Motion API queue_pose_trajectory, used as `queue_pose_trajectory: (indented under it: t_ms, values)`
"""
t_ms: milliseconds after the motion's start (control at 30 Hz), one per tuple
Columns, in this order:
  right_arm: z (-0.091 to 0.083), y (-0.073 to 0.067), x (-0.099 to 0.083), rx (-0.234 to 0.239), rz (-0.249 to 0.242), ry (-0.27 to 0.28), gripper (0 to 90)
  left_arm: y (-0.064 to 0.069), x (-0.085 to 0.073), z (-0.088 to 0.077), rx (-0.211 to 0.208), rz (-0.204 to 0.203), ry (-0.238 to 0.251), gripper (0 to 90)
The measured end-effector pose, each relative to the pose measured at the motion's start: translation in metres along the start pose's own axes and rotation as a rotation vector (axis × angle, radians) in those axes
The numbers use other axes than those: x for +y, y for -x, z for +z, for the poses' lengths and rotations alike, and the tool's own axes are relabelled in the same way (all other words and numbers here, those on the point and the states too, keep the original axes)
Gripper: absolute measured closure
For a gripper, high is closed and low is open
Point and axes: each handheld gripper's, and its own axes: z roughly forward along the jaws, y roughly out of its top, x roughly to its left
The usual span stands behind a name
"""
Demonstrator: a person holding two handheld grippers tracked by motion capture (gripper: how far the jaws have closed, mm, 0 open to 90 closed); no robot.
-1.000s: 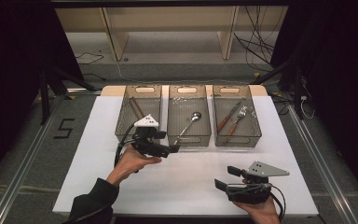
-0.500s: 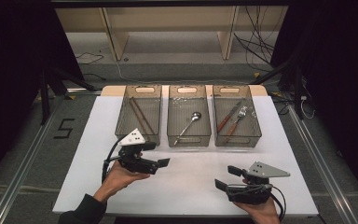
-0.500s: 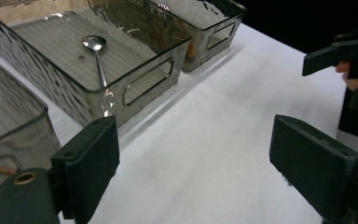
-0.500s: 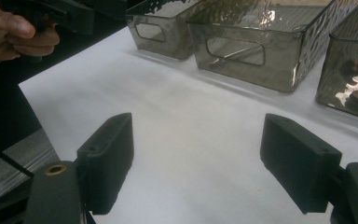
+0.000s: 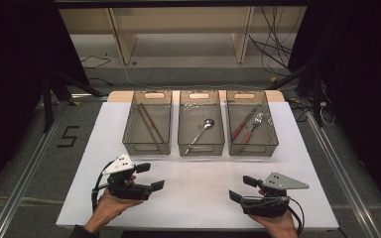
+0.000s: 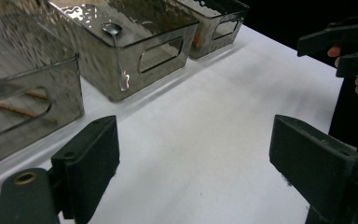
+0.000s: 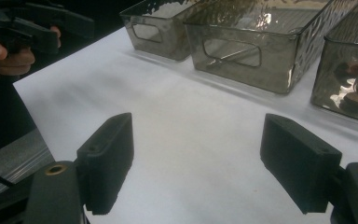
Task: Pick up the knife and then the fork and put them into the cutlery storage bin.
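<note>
Three clear plastic bins stand in a row at the back of the white table. Two brown chopsticks lie in the left bin. A metal spoon lies in the middle bin. The right bin holds a fork and a knife with reddish handles. My left gripper rests open near the front left of the table, nothing between its jaws. Open and empty as well, my right gripper sits at the front right. Each gripper view looks across bare table toward the bins.
The table's front edge lies just below both hands. Wooden shelving and loose cables lie on the floor beyond the table. A "5" marking is on the floor at the left.
My left gripper has drawn back from near the left bin toward the front left of the table and lowered. The right gripper has stayed in place.
</note>
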Motion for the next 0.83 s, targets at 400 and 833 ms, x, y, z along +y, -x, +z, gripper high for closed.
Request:
queue_pose_trajectory:
  t_ms: [400, 833]
  values:
    - [0.001, -0.001, 0.0, -0.001, -0.005, 0.001, 25.7, 0.003, -0.013, -0.009, 0.023, -0.034, 0.042, 15.4]
    - [0.001, -0.001, 0.0, -0.001, -0.007, 0.001, 25.1, 0.003, -0.013, -0.006, 0.017, -0.028, 0.03, 14.7]
